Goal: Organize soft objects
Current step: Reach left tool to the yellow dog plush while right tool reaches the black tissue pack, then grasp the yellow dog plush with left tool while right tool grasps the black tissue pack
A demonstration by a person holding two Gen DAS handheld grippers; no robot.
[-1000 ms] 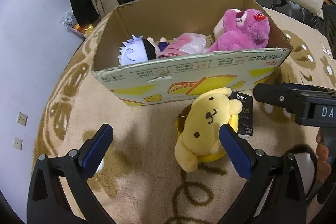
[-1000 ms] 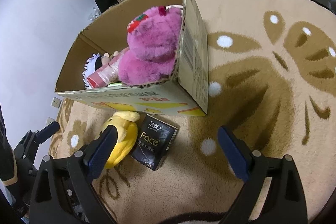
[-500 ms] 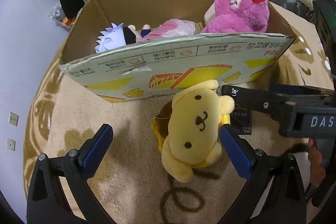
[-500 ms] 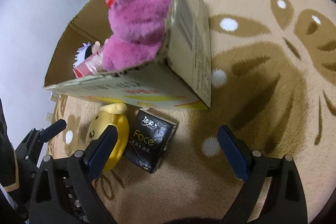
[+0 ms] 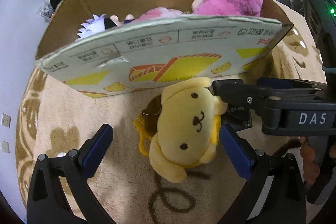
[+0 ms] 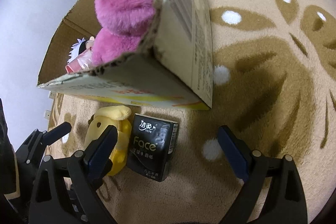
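Both sets of jaws stand wide apart and grip nothing. Within the last second we see the left gripper [image 5: 166,150] close in on the yellow dog plush [image 5: 187,129], which now fills the space between its blue pads, the right-hand pad just beside the plush's flank, the other well clear. Over the same interval the right gripper [image 6: 168,152] has descended toward the black tissue pack [image 6: 152,148], which lies between its pads, touching the plush on one side. Plush and pack rest on the beige carpet [image 6: 262,77], just in front of the cardboard box [image 5: 168,51]. Inside the box already sit the purple bear [image 5: 231,0], a pink-wrapped item [image 5: 159,13] and a white-haired doll [image 5: 94,24]. We judge both approaches nearly complete: closing on each item is what remains before lifting them over the box wall.
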